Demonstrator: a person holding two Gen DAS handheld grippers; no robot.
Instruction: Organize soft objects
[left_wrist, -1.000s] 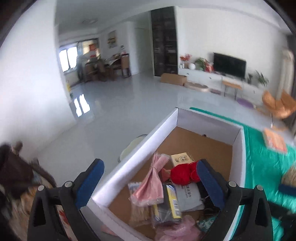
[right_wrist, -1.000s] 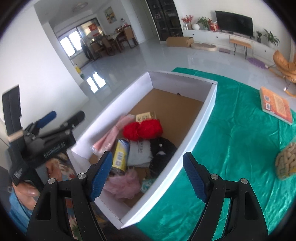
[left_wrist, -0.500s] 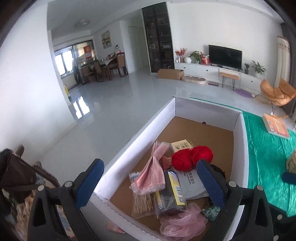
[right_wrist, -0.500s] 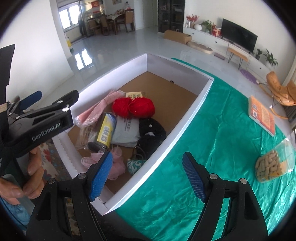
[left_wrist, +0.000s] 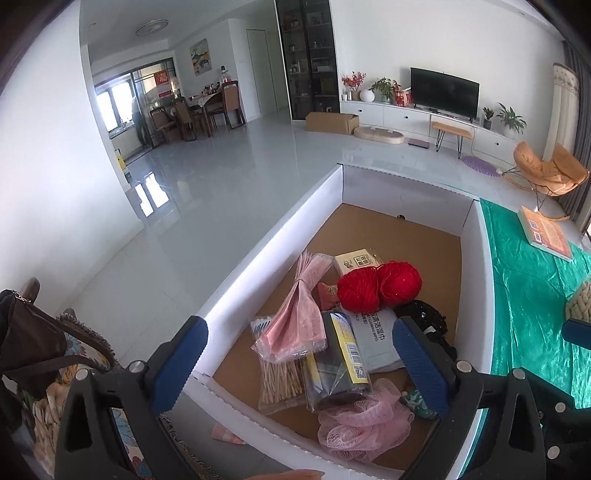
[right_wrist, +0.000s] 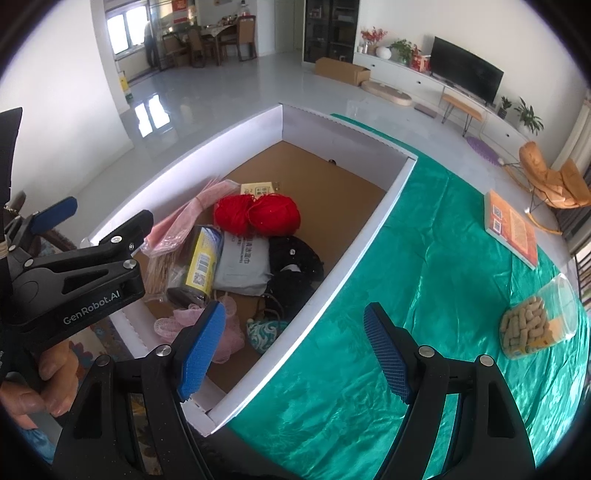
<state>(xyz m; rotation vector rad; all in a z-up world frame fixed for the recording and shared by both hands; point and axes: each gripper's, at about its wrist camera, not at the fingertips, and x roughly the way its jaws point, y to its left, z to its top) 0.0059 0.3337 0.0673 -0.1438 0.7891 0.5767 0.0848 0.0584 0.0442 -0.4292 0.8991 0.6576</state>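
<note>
You held both grippers above the near end of the box (right_wrist: 343, 277), and the soft things lay inside it in one heap: two red yarn balls (right_wrist: 258, 214), a pink mesh sponge (left_wrist: 364, 424), a pink cloth bundle (left_wrist: 301, 314), a grey pouch (right_wrist: 243, 266) and a black fabric piece (right_wrist: 295, 262). On the green cloth (right_wrist: 424, 295) outside the box stood a jar (right_wrist: 539, 321) and a book (right_wrist: 511, 227), and at the right edge of the left view a pale knitted thing (left_wrist: 580, 306) also lay on the cloth.

This scene fitted two stages: either the heap was waiting to be taken out and sorted, or it was already gathered and the knitted thing was the one left. So I cannot name one move for you. For any grasp here it was wise to come down straight, take one soft item in its middle, and keep the fingers away from the box wall.

The left gripper (left_wrist: 295, 365) was spread wide, holding nothing and touching nothing. The right gripper (right_wrist: 291, 354) was also spread wide and empty, hanging over the box's long wall.
</note>
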